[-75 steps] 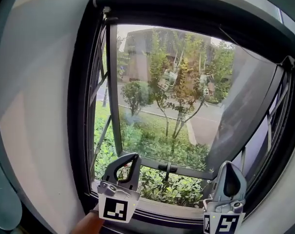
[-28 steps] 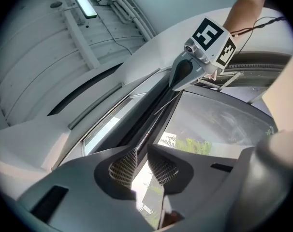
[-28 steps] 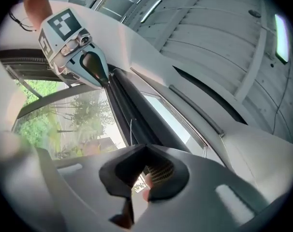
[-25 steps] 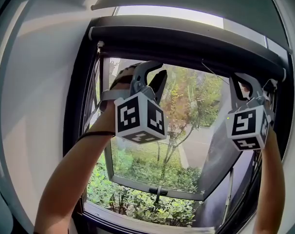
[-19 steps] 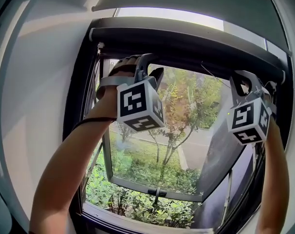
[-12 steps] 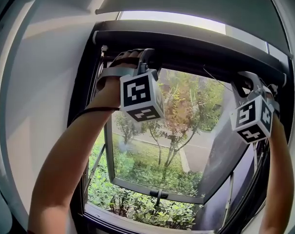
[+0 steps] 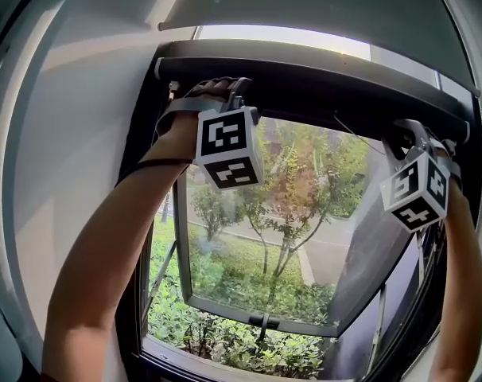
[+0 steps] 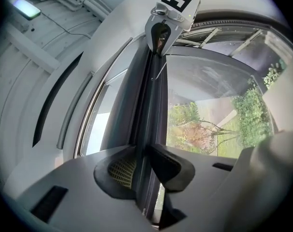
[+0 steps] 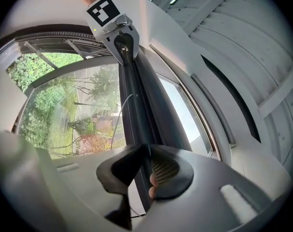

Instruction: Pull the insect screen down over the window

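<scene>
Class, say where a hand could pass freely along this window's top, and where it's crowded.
Free: the middle of the screen bar, between the left gripper and the right gripper, whose jaws have just been closing on it. Crowded: both bar ends, with grippers by the window frame.

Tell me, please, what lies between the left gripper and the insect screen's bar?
Nothing: the left gripper view shows the screen bar between pads of the left gripper.
</scene>
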{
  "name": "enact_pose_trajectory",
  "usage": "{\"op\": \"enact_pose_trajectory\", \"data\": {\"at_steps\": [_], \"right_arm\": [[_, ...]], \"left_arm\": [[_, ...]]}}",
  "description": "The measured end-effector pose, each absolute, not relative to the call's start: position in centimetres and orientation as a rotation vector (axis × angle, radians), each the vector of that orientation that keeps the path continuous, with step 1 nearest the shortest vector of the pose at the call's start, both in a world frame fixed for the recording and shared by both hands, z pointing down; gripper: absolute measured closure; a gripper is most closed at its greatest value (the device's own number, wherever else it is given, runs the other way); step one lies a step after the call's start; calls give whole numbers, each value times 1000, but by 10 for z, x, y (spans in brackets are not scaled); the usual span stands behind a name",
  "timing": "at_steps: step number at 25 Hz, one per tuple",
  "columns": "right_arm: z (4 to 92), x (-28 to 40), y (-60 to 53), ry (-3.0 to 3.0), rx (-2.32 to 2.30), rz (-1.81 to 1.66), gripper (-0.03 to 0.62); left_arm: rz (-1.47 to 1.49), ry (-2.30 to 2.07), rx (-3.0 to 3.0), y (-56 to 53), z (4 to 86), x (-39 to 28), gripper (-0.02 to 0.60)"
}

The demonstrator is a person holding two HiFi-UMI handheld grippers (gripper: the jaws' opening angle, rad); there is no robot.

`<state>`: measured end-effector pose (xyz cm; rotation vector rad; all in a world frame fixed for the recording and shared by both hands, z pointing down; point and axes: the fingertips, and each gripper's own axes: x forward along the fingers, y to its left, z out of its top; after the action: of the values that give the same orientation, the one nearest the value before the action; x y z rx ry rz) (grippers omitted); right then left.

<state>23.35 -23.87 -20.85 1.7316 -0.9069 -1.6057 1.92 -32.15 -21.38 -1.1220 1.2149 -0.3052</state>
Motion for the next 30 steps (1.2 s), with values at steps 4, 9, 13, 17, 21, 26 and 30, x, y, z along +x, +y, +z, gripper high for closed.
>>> {"op": "enact_pose_trajectory", "data": {"at_steps": [4,9,13,17,21,26,30], "right_arm": [[-209,233,-240,-885,1697,-1577,534],[-209,231,-243,-895,1640,-1545,539],[-208,231,-243,-977,1617,-1533,539],[-209,236,-241,-1021,1640,-1507,539],[-210,232,-238,-951,1646,-1506,540],[-203,227,-235,-946,1622,-1529,542],[-198,227,-235,-936,1613,-1541,542]], "left_arm": [[-416,1179,-1128,-324,-213,23,523],[-492,1138,-1164,-327,-212,23,529],[-513,1127,-1175,-327,-211,22,532],[-523,1117,-1164,-326,-211,25,532],[-511,1121,-1162,-325,-210,24,531],[-519,1115,-1175,-323,-203,25,548],[-531,1116,-1172,-323,-198,24,548]]}}
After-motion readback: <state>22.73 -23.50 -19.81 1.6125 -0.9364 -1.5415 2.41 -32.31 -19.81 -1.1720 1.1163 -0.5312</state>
